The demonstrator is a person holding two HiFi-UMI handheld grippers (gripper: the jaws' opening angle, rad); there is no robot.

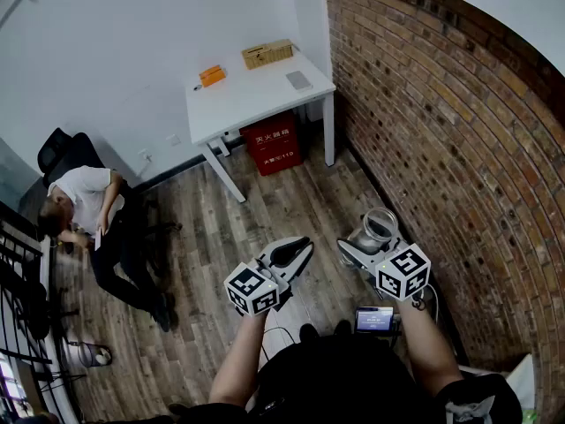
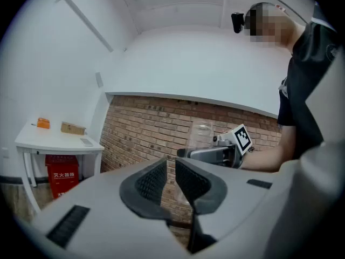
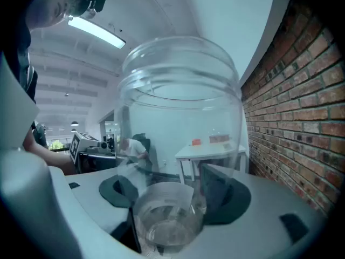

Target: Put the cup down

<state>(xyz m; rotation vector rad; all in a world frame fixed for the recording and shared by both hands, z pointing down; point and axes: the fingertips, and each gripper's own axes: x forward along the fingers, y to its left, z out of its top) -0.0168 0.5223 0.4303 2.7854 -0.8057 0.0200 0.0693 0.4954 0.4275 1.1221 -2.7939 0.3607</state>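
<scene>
You are holding the clear cup (image 3: 178, 117) in your right gripper (image 3: 172, 194), at the lower right of the head view, up off the wooden floor (image 1: 265, 210) and close to the brick wall (image 1: 441, 131). The jaws are standing wide apart around the lower part of the cup, one dark pad on each side. Through the curved glass the contact is hard to read, but the pads appear to be pressing on it. In the left gripper view the cup is standing upright, mouth up, rising above the right gripper's jaws in the middle of the frame.

Your left gripper (image 1: 298, 249) is hanging just left of the right one in the head view, near it but apart. Its jaws are drawn together to a thin slit and are carrying nothing, with only brick showing through the gap.

A small device with a lit screen (image 1: 374, 319) is showing below the right gripper, near the bottom of the head view.

At the top centre of the head view a white table (image 1: 256, 95) is standing in the corner against the walls. It is bearing a brown box (image 1: 267, 54) at its far edge and an orange item (image 1: 212, 75) to the left of that. A red box (image 1: 274, 141) is sitting on the floor under the table. At the left edge a person (image 1: 88, 201) in a white top is sitting in a dark chair.
</scene>
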